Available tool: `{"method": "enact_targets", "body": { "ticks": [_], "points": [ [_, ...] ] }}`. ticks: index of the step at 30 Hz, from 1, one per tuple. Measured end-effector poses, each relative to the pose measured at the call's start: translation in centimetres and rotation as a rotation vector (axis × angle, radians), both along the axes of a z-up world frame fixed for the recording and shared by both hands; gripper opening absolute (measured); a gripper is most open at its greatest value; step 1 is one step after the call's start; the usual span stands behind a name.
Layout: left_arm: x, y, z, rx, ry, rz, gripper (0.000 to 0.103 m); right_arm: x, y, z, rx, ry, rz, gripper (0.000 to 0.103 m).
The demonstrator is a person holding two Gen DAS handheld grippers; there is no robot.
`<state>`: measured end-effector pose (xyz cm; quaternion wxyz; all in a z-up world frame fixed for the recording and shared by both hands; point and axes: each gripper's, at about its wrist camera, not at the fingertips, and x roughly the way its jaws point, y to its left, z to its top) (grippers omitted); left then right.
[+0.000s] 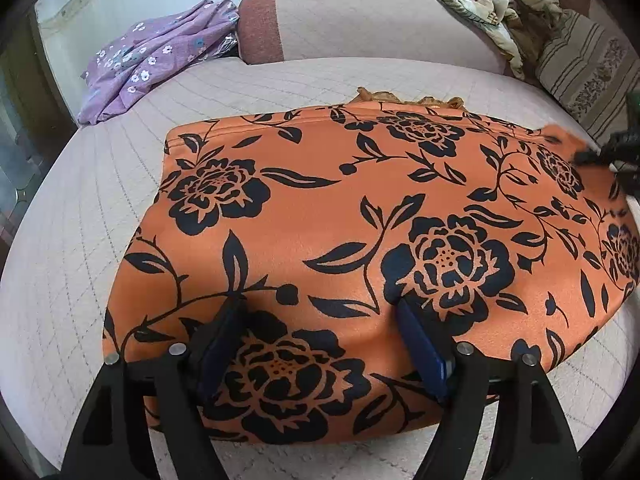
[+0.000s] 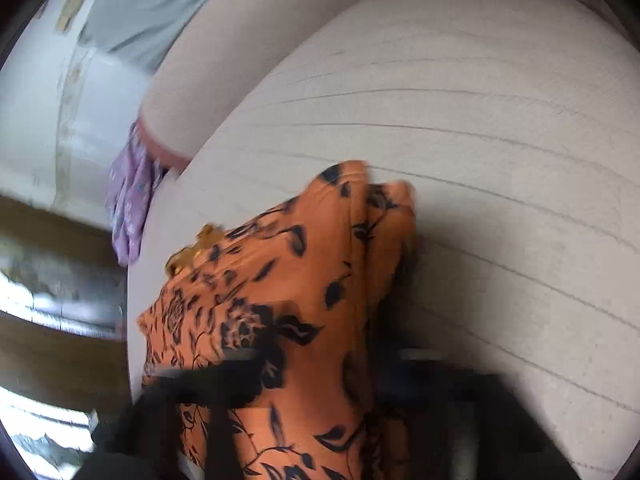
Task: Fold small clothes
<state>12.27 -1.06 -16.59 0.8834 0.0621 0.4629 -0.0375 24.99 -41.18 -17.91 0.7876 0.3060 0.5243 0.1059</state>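
1. The orange floral garment (image 1: 340, 220) lies flat on the quilted bed (image 1: 72, 248), its long axis running left to right.
2. The left gripper (image 1: 320, 344) presses its wide-open jaws on the garment's near edge, holding nothing.
3. The right gripper (image 2: 320, 408), blurred and nearly closed, lifts the garment's far right corner.
4. A purple floral cloth (image 1: 160, 56) and a crumpled patterned cloth (image 1: 496, 4) lie well beyond the garment, out of the way.

Over at the far left edge of your quilted beige mattress (image 1: 132, 208), a purple flowered cloth (image 1: 160, 56) lies rumpled. Beside it sits a bolster cushion (image 1: 360, 28) with its reddish end. At the far right corner there is a crumpled cream printed cloth (image 1: 496, 4) above a striped patterned pillow (image 1: 588, 68).
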Motion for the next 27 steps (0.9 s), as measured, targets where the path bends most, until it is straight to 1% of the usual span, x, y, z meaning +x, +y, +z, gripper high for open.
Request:
{"method": "enact_targets", "body": {
  "ticks": [1, 2, 3, 5, 6, 7, 8, 9, 11, 13, 14, 15, 16, 17, 18, 19, 20, 21, 22, 23, 24, 26, 27],
  "points": [
    [0.0, 0.0, -0.1, -0.001, -0.006, -0.003, 0.081, -0.4, 0.7, 1.3, -0.035, -0.054, 0.006, 0.019],
    [0.0, 0.0, -0.1, -0.001, -0.009, -0.002, 0.081, -0.9, 0.8, 2.0, -0.065, -0.078, -0.010, 0.018],
    [0.1, -0.1, 0.0, 0.000, -0.008, 0.001, 0.081, -1.2, 0.5, 2.1, -0.116, -0.070, -0.047, 0.017],
    [0.3, 0.1, 0.5, -0.018, 0.012, 0.001, 0.081, -1.1, -0.2, 0.2, -0.226, 0.011, -0.074, 0.017],
    [0.3, 0.5, 1.0, -0.048, 0.025, 0.001, 0.081, -1.3, -0.4, -0.6, -0.223, 0.025, -0.076, 0.018],
    [0.2, 1.3, 1.7, -0.083, 0.022, 0.018, 0.081, -1.7, -0.6, -0.3, -0.204, 0.004, -0.090, 0.021],
    [0.0, 1.9, 2.3, -0.103, 0.008, 0.039, 0.081, -2.1, -0.7, 0.6, -0.214, -0.006, -0.116, 0.025],
    [-0.4, 3.0, 3.3, -0.136, -0.022, 0.070, 0.081, -2.5, -0.8, 1.3, -0.235, -0.017, -0.135, 0.027],
    [-1.3, 4.7, 4.6, -0.176, -0.068, 0.101, 0.081, -3.6, -0.4, 3.9, -0.296, -0.080, -0.153, 0.027],
    [-1.8, 6.2, 4.7, -0.182, -0.079, 0.142, 0.081, -4.8, 0.6, 6.2, -0.269, -0.152, -0.125, 0.028],
    [-1.5, 6.7, 3.7, -0.169, -0.034, 0.157, 0.081, -5.3, 1.7, 7.2, -0.240, -0.184, -0.087, 0.030],
    [-1.0, 6.9, 2.2, -0.149, 0.036, 0.163, 0.078, -5.7, 2.9, 7.8, -0.213, -0.205, -0.052, 0.036],
    [-0.6, 7.0, 0.5, -0.114, 0.104, 0.160, 0.076, -6.1, 4.3, 8.2, -0.173, -0.228, -0.003, 0.046],
    [-1.0, 6.6, 0.5, -0.069, 0.067, 0.132, 0.076, -6.4, 5.3, 8.1, -0.144, -0.234, 0.033, 0.073],
    [-1.3, 6.0, 1.1, -0.042, 0.051, 0.112, 0.074, -6.7, 6.5, 7.3, -0.113, -0.225, 0.077, 0.079],
    [-1.6, 5.8, 1.9, -0.061, 0.048, 0.094, 0.073, -6.8, 7.4, 6.1, -0.118, -0.196, 0.104, 0.079],
    [-1.8, 5.8, 2.6, -0.096, 0.032, 0.080, 0.071, -6.6, 7.9, 4.3, -0.154, -0.132, 0.120, 0.079],
    [-1.9, 6.0, 3.4, -0.124, 0.007, 0.070, 0.071, -6.4, 7.8, 1.6, -0.183, -0.029, 0.115, 0.074],
    [-1.9, 6.2, 4.5, -0.126, -0.028, 0.067, 0.071, -6.6, 7.4, 0.0, -0.161, -0.004, 0.103, 0.074],
    [-1.9, 6.4, 5.0, -0.121, -0.045, 0.068, 0.071, -6.9, 7.2, 0.3, -0.161, -0.051, 0.095, 0.073],
    [-1.3, 6.8, 5.5, -0.119, -0.063, 0.071, 0.071, -7.0, 7.3, 0.8, -0.170, -0.060, 0.099, 0.073],
    [0.4, 7.6, 5.4, -0.137, -0.052, 0.087, 0.071, -7.0, 7.5, 1.2, -0.191, -0.054, 0.110, 0.073],
    [1.6, 8.1, 4.6, -0.138, -0.027, 0.105, 0.071, -6.8, 7.4, 1.1, -0.191, -0.047, 0.121, 0.073]
  ]
}}
